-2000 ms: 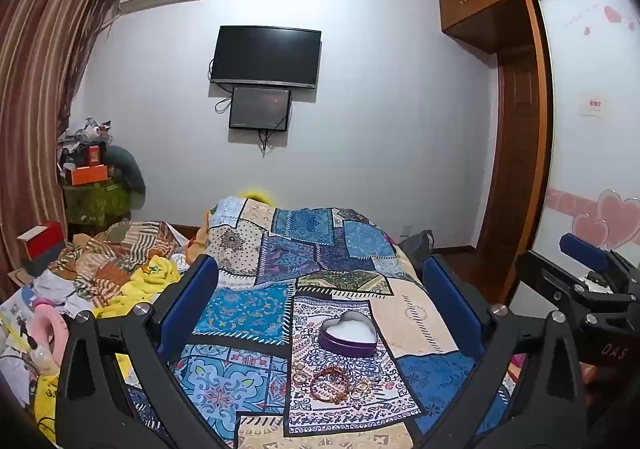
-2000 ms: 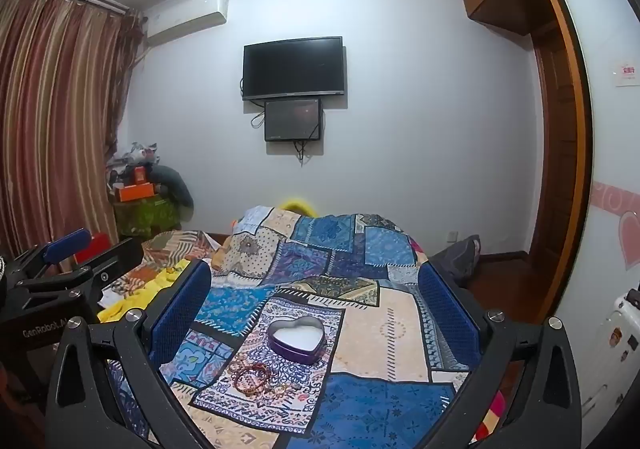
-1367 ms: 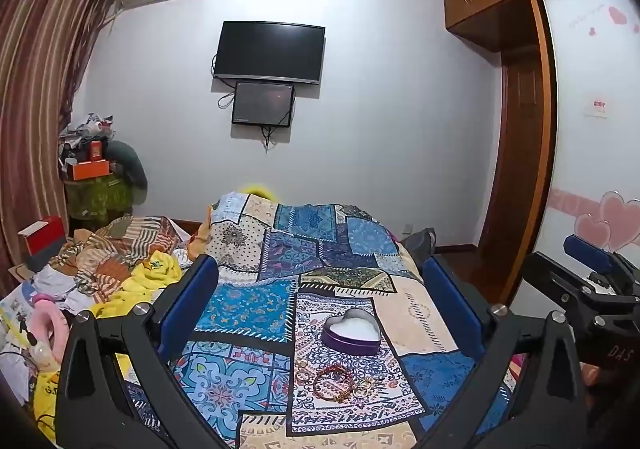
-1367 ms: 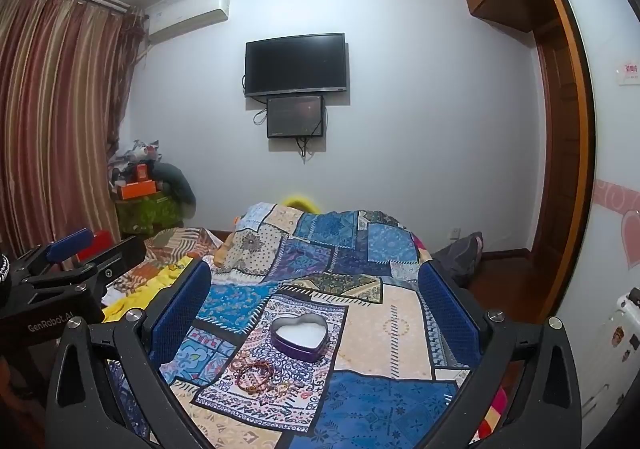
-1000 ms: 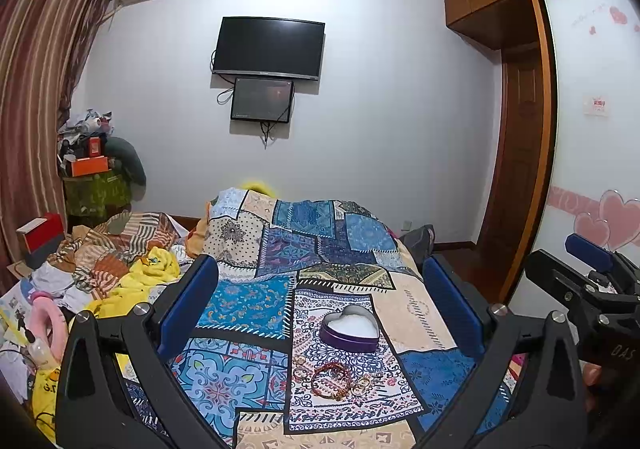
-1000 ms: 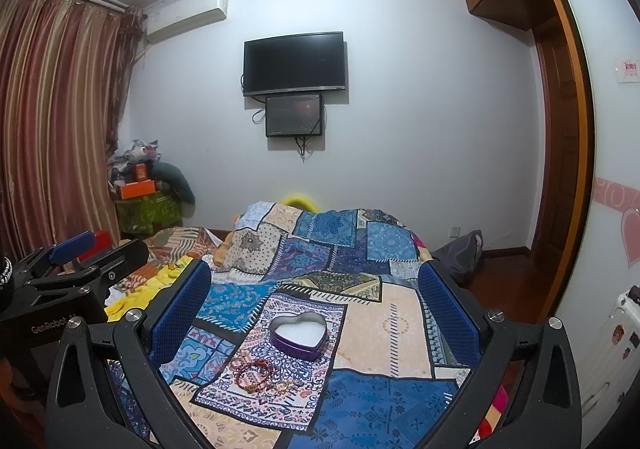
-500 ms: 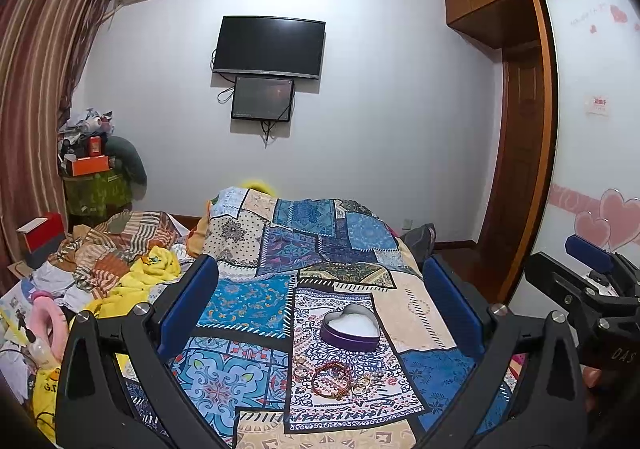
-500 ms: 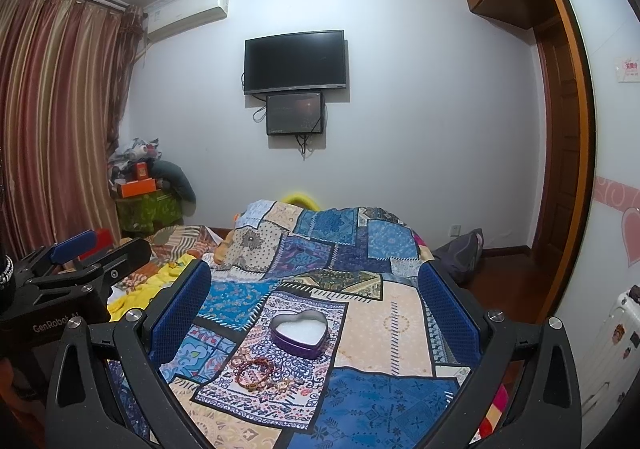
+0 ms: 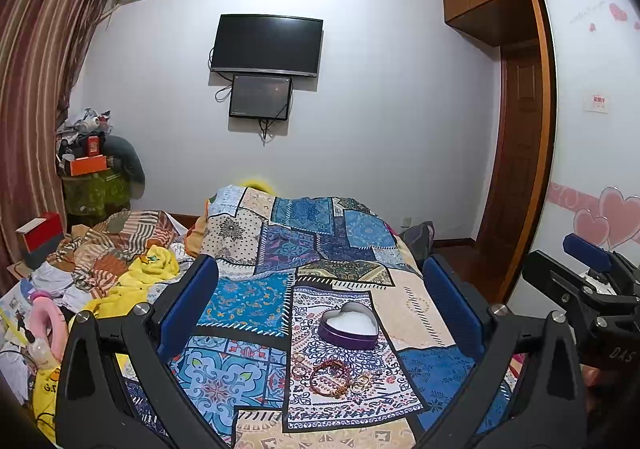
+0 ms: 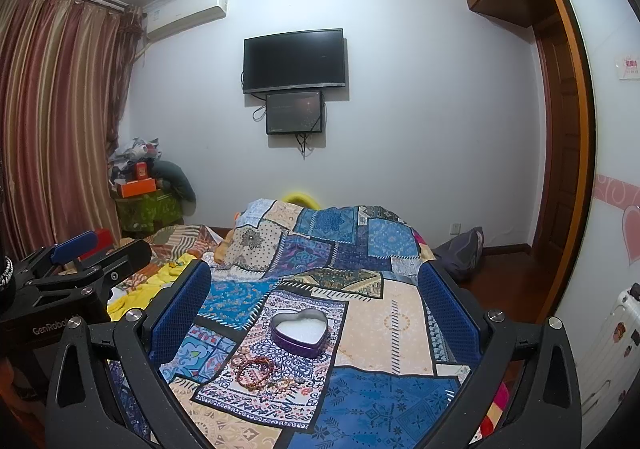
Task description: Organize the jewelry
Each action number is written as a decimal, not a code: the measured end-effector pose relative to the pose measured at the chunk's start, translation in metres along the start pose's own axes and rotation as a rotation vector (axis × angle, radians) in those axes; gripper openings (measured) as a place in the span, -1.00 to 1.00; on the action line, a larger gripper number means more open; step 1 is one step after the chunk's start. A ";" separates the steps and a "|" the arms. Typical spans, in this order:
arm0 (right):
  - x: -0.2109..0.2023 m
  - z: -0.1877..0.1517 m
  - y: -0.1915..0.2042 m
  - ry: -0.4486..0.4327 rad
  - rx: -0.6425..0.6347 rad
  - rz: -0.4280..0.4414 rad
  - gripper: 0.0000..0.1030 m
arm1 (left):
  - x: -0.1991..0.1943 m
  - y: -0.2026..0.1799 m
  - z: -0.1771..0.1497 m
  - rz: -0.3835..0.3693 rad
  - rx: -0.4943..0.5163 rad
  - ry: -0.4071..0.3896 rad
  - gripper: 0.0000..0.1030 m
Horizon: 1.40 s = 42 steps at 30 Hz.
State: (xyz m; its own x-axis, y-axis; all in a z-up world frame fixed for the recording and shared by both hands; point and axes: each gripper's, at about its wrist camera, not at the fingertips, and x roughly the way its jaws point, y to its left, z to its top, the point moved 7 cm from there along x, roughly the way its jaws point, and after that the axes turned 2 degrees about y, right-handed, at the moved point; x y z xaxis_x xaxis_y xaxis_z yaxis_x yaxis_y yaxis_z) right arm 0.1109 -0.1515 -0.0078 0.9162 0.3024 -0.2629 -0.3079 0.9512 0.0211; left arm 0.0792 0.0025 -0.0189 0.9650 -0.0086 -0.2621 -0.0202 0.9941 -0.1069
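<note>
Both grippers wide open, empty, held above the quilt (image 9: 248,297). Bracelets (image 9: 334,369) lie ahead and below, pile just on your side of the tin (image 9: 349,326), not touching it. Left gripper (image 9: 320,309) and right gripper (image 10: 314,309) look abt equally near; bracelets (image 10: 256,367) sit left of centre for the right. Tin (image 10: 300,331) open, white liner, no jewelry inside.

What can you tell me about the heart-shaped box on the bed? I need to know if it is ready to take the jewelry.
The heart-shaped box is a shallow tin with purple walls and a metallic rim. It is open, no lid in sight, and its inside looks white and empty. It sits flat on the patchwork quilt, on a patterned white and dark panel. The bracelets lie on the quilt just in front of it, apart from it. Neither gripper touches it.
</note>
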 end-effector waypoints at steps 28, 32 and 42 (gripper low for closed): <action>0.020 -0.009 -0.005 0.059 0.001 -0.004 0.99 | 0.023 0.006 -0.009 0.006 -0.004 0.040 1.00; 0.035 -0.018 -0.010 0.098 0.005 -0.013 0.99 | 0.038 0.012 -0.014 0.013 -0.004 0.066 1.00; 0.091 -0.063 -0.031 0.297 -0.006 -0.047 0.99 | 0.100 0.044 -0.045 0.079 0.031 0.191 1.00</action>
State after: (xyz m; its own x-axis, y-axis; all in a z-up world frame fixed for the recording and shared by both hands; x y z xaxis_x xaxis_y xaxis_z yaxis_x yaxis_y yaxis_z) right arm 0.1878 -0.1577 -0.0932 0.8148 0.2262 -0.5338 -0.2694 0.9630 -0.0031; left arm 0.1634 0.0404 -0.0932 0.8934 0.0517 -0.4463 -0.0828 0.9953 -0.0505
